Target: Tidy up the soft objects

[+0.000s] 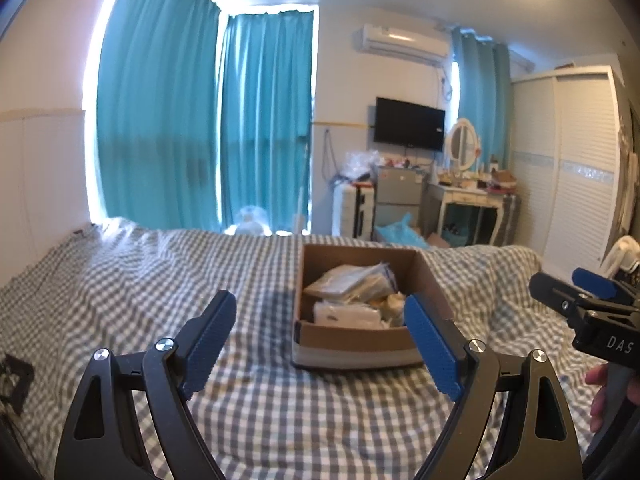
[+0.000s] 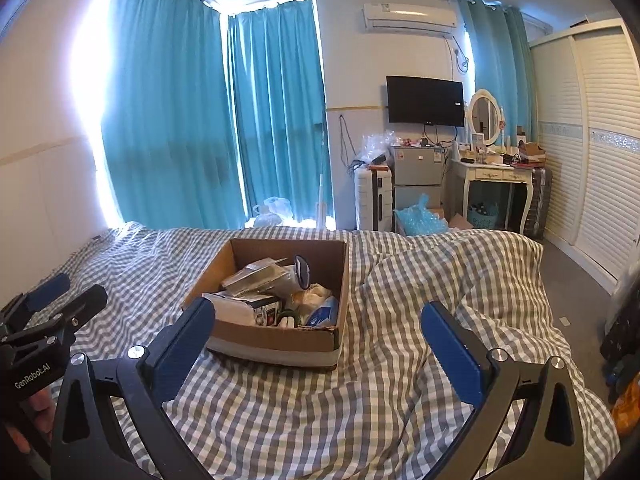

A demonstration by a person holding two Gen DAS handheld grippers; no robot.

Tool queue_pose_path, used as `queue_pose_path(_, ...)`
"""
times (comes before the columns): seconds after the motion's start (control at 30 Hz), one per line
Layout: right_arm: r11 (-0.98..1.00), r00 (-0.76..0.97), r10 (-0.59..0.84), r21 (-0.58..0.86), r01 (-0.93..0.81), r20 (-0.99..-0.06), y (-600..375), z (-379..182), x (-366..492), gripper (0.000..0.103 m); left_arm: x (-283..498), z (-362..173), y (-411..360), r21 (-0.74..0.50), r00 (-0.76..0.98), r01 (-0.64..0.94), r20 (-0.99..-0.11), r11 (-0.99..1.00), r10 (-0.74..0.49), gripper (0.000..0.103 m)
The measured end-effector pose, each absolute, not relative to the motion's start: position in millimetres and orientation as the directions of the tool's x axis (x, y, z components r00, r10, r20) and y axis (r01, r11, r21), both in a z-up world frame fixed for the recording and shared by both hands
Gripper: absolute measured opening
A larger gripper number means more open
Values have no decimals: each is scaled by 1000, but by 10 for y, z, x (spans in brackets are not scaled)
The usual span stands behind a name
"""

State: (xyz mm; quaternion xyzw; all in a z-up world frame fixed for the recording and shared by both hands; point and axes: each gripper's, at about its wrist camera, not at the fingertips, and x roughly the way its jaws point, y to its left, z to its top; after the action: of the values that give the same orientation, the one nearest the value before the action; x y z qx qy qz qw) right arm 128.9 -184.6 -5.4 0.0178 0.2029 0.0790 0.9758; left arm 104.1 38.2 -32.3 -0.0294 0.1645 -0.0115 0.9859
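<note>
— Any lettering to read?
— "DAS", white capitals, on the black body of the right gripper (image 1: 560,292), at the right edge of the left wrist view.
— Anything else?
— "GenRobot.AI", white, running slantwise along the black body of the left gripper (image 2: 66,292), at the left edge of the right wrist view.
— Print on the packets in the open brown cardboard box (image 2: 276,338)?
— Too small and blurred to read.

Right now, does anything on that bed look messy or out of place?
The cardboard box on the checked bedspread holds packets heaped at all angles rather than stacked. The bedspread is rumpled into ridges to the box's right. Both claws, left and right, hang open and empty.
</note>
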Motion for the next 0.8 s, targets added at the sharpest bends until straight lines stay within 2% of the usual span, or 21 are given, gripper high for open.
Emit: queue_pose_path(0.8,985,900,170,38,-169,-402,-1771,-47,1245,103,999,-392,365,-75,939,28,-340,997,-52,87)
